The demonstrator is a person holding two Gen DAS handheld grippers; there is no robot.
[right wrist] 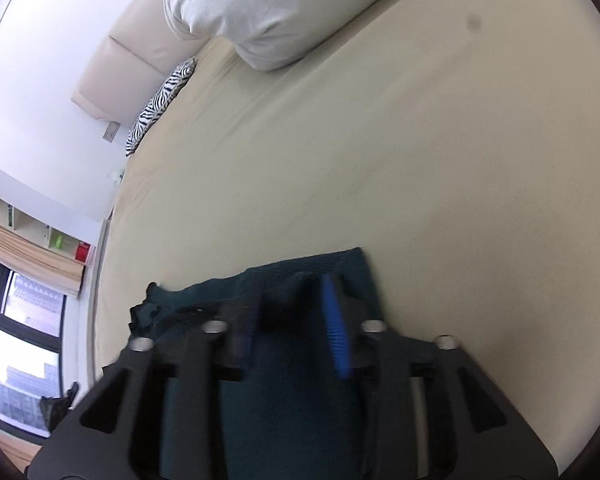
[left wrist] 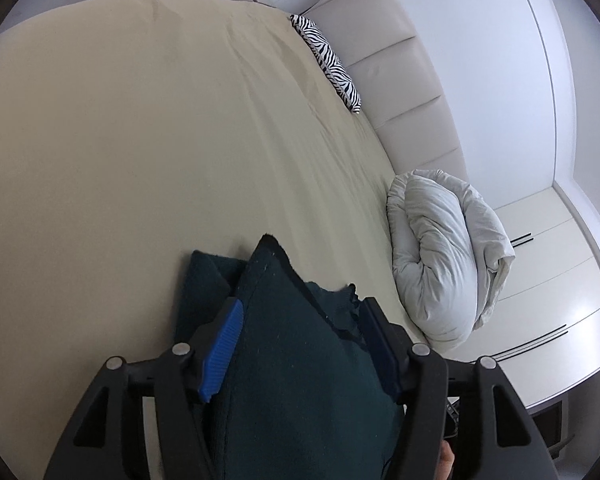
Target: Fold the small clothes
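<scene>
A dark teal knitted garment [left wrist: 300, 340] lies on the beige bed sheet [left wrist: 140, 140]. In the left wrist view my left gripper [left wrist: 304, 332] has its jaws wide apart, and a raised fold of the garment stands between the blue pads [left wrist: 222, 354]. In the right wrist view the same garment [right wrist: 284, 380] lies under my right gripper [right wrist: 292, 320], whose jaws are apart with cloth between them. The blue pad [right wrist: 336, 332] is motion-blurred. I cannot tell whether either gripper pinches the cloth.
A zebra-print cushion [left wrist: 328, 60] and a bundled white duvet [left wrist: 444, 252] lie along the padded headboard [left wrist: 400, 80]. White drawers [left wrist: 552, 288] stand beyond the bed. A window [right wrist: 16, 320] and shelves show at the left of the right wrist view.
</scene>
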